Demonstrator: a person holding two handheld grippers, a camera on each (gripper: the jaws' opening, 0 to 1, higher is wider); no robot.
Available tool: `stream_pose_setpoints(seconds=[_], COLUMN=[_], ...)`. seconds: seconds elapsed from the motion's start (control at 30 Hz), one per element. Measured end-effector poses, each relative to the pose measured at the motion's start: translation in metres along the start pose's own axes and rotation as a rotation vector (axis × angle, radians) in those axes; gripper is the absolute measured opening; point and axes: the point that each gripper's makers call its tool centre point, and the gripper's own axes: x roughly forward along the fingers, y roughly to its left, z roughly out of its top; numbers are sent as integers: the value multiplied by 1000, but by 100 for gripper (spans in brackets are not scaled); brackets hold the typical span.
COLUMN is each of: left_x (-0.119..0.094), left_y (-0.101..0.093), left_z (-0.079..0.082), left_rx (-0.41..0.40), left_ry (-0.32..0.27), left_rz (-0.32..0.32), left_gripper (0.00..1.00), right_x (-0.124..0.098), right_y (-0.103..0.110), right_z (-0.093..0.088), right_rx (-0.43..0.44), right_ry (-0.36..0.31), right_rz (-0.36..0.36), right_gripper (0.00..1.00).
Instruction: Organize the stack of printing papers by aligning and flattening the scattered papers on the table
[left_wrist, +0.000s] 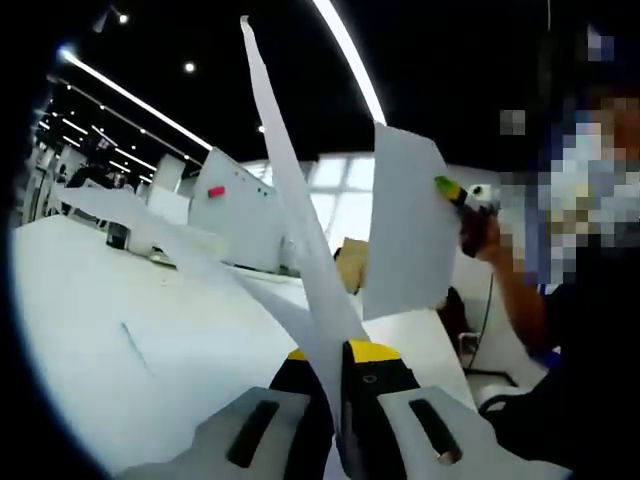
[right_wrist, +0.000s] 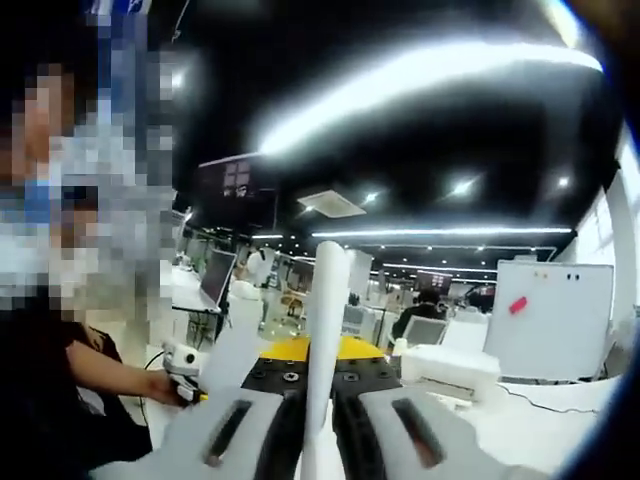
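My left gripper (left_wrist: 335, 358) is shut on white printing paper (left_wrist: 290, 200), which I see edge-on, rising steeply from the jaws to the top of the left gripper view. A second white sheet (left_wrist: 405, 230) hangs to the right, pinched at its edge by my right gripper (left_wrist: 455, 190) in a person's hand. I cannot tell whether the two are one bent sheet. In the right gripper view my right gripper (right_wrist: 318, 400) is shut on an upright strip of paper (right_wrist: 325, 310). The left gripper (right_wrist: 185, 388) appears low on the left, held in a hand. More paper lies on the white table (left_wrist: 110, 330).
The person stands close, at the right of the left gripper view and the left of the right gripper view. A whiteboard (left_wrist: 235, 215) (right_wrist: 550, 320) with a red magnet stands behind the table. A cardboard box (left_wrist: 350, 262), monitors (right_wrist: 217, 278) and other people are farther back.
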Motion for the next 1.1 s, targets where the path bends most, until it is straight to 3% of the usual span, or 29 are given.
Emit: stream_pose_setpoints(seconds=[0.3, 0.5, 0.67, 1.1], left_x=[0, 0, 0, 1], left_y=[0, -1, -2, -4], left_z=[0, -1, 0, 0], left_rx=[2, 5, 7, 9], left_ry=[0, 1, -1, -4], left_rz=[0, -2, -8, -19], left_gripper=[6, 6, 6, 6], right_x=[1, 13, 30, 75], right_y=[18, 24, 25, 20], right_z=[10, -8, -33, -72], right_rx=[55, 123, 194, 271], right_ry=[-21, 16, 55, 120], right_rz=[84, 134, 169, 217], right_gripper=[2, 2, 2, 2])
